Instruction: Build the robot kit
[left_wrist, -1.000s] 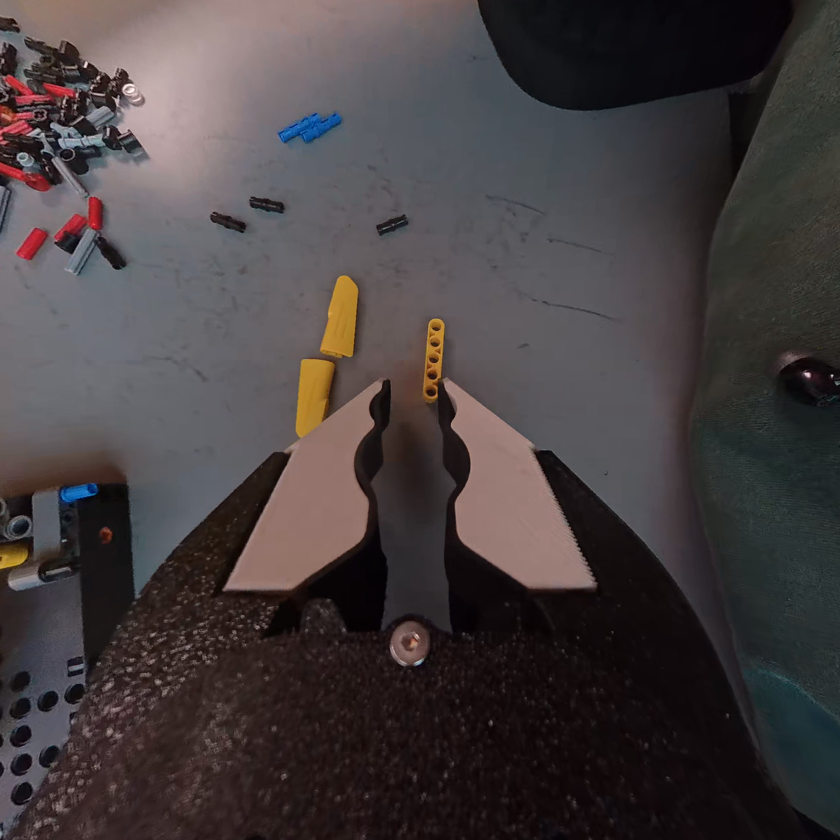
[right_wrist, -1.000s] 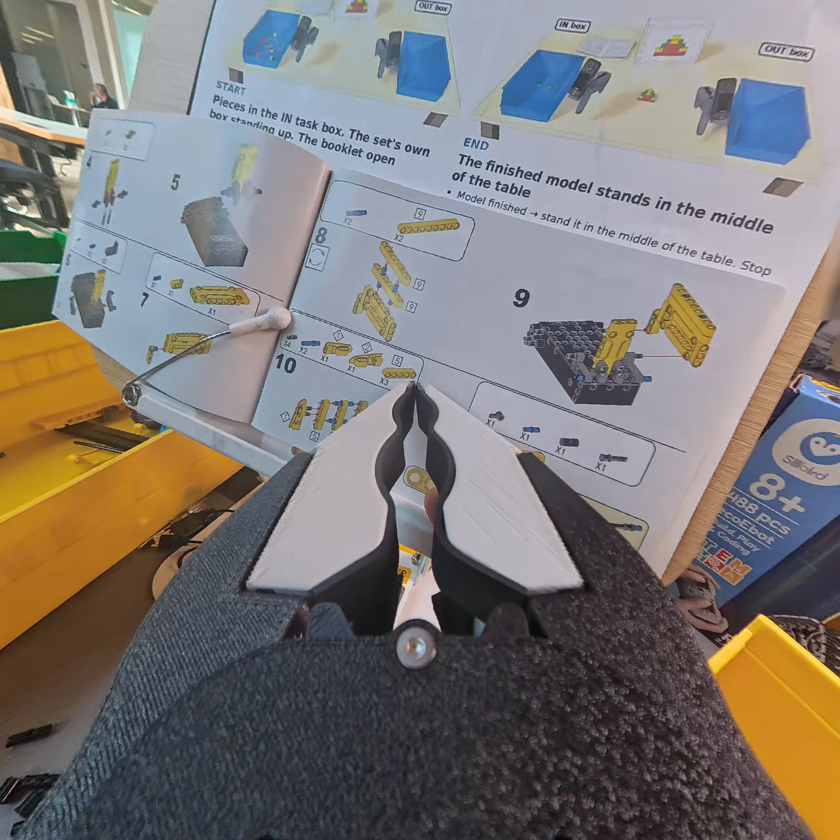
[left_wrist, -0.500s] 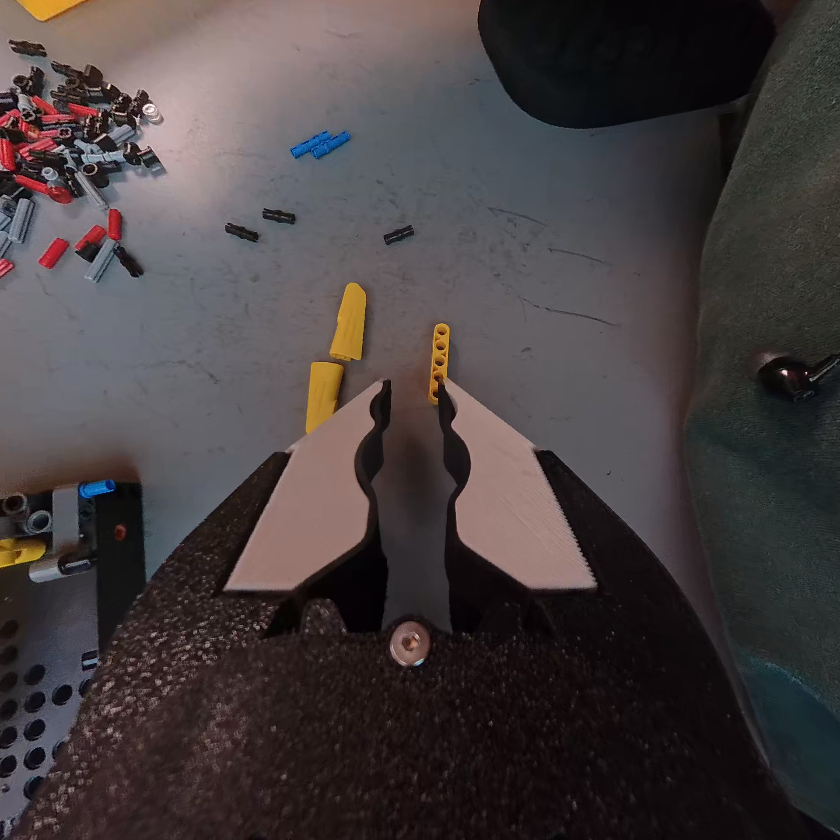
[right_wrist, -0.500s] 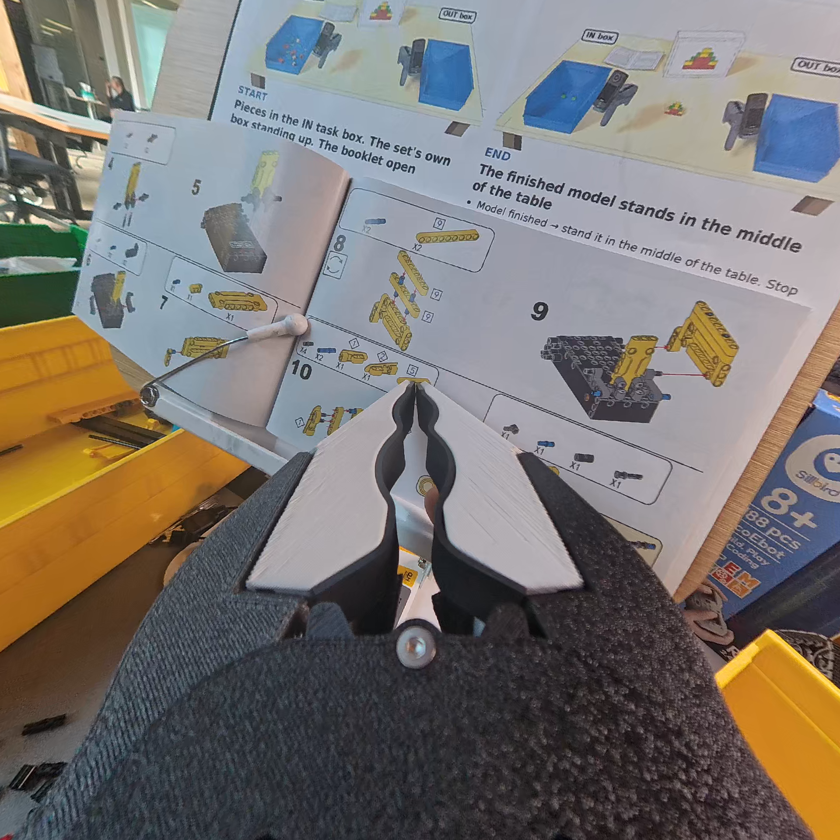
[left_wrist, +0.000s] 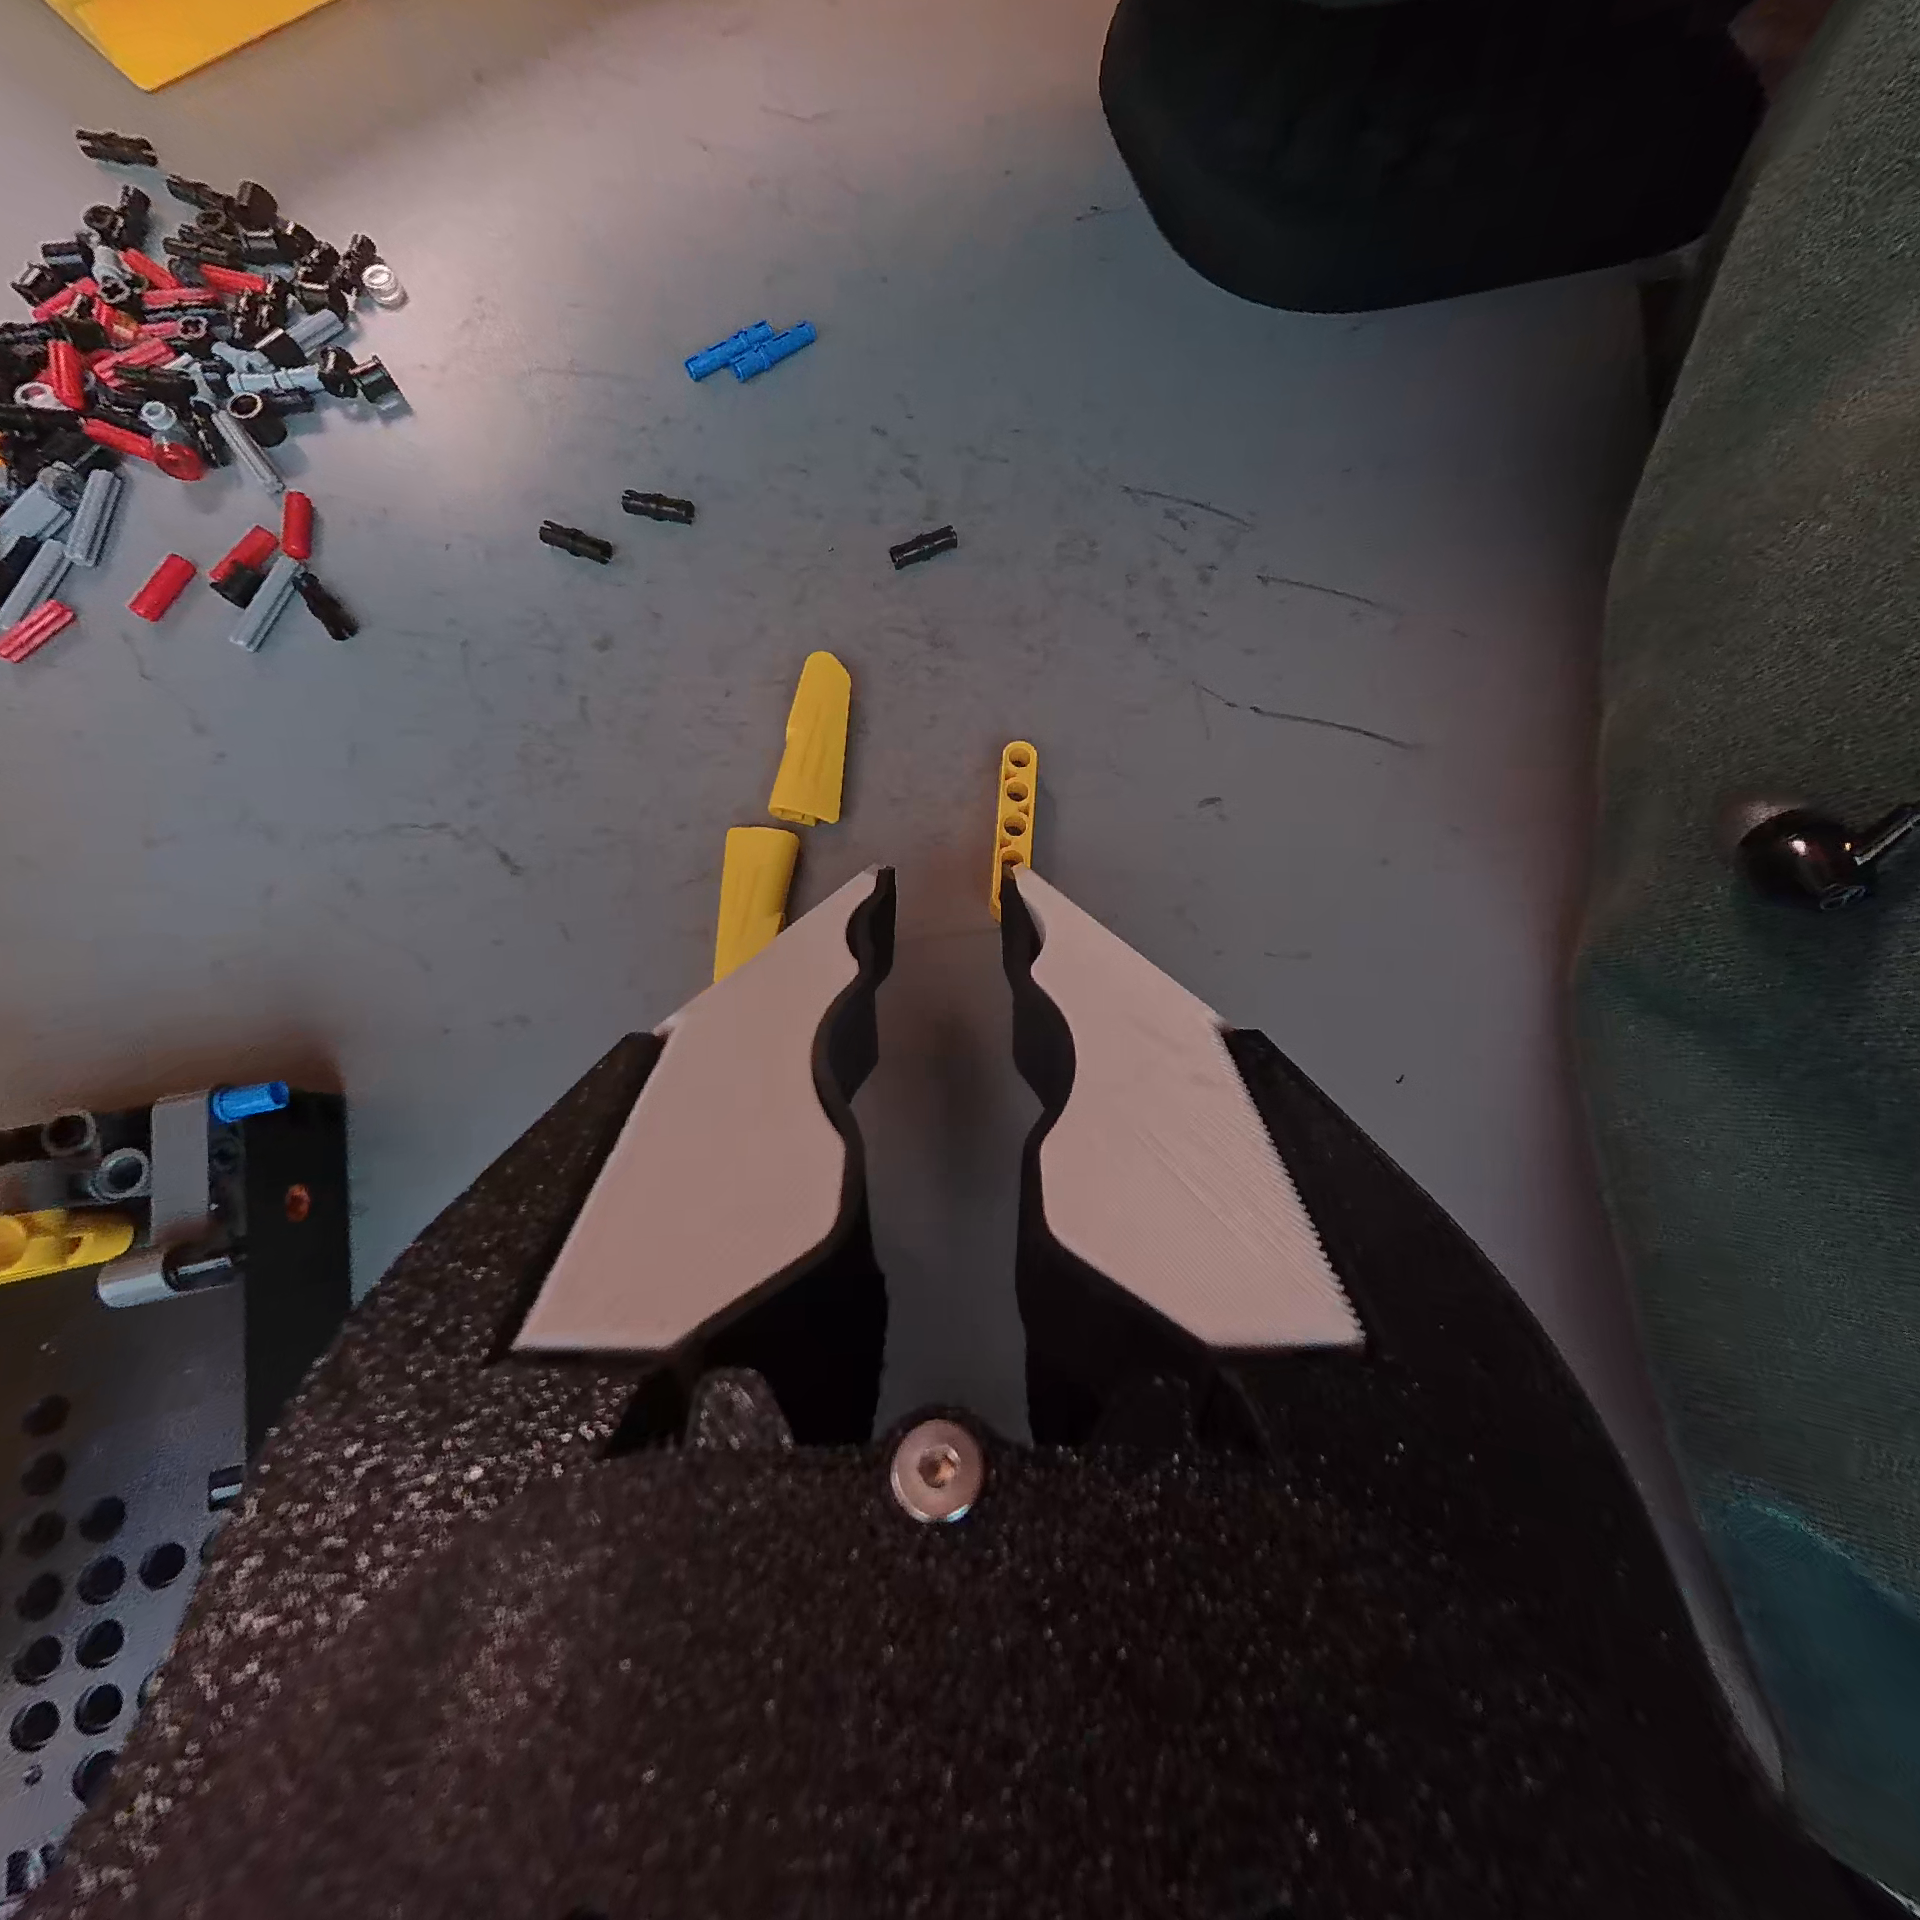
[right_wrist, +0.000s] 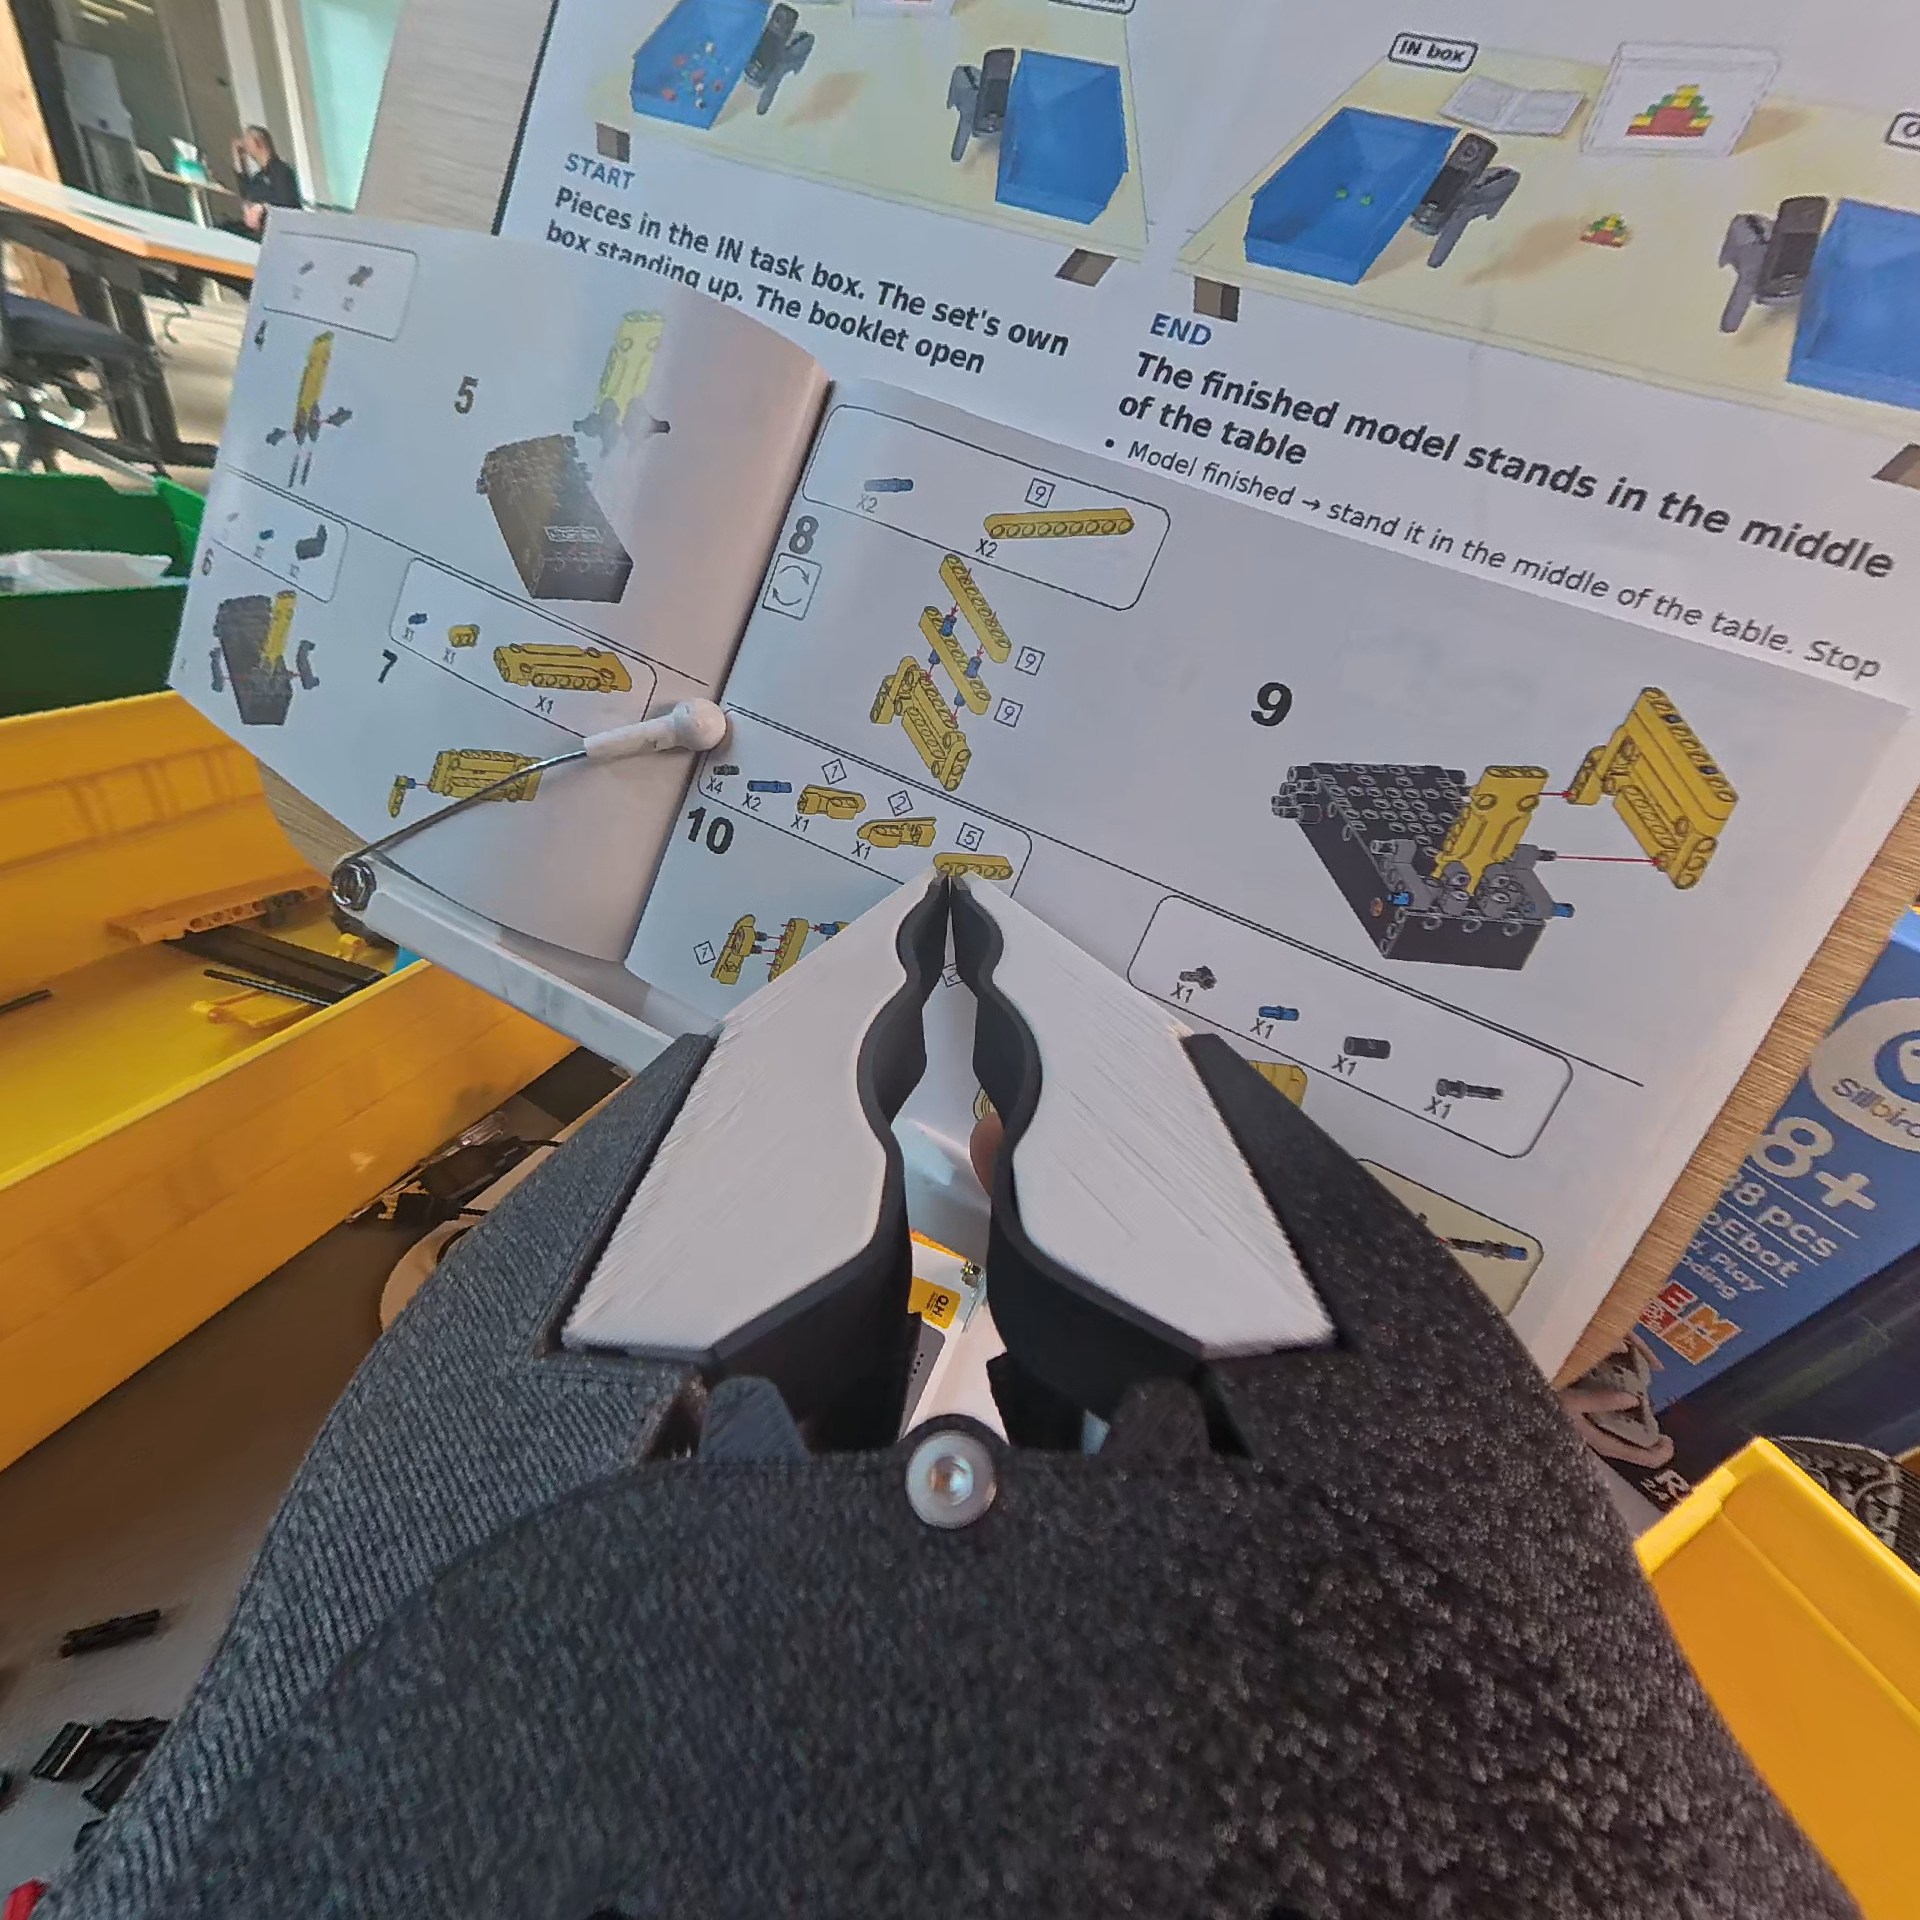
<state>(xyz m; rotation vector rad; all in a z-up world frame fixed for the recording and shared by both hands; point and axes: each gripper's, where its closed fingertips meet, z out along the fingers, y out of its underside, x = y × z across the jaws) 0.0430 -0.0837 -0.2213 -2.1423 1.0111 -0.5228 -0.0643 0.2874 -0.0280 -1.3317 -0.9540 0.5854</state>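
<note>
The left gripper (left_wrist: 945, 883) is hovering over the scuffed grey tabletop (left_wrist: 1195, 582) with its jaws apart and empty. A slim yellow plastic beam with a row of holes (left_wrist: 1015, 805) is lying at its right fingertip, and two yellow tapered plastic pieces (left_wrist: 790, 810) are lying just left. The right gripper (right_wrist: 948, 883) is pointing at an open paper instruction booklet (right_wrist: 1039, 675) propped upright, its jaws together, gripping nothing visible. A yellow plastic bin (right_wrist: 156, 1039) is sitting to its left.
</note>
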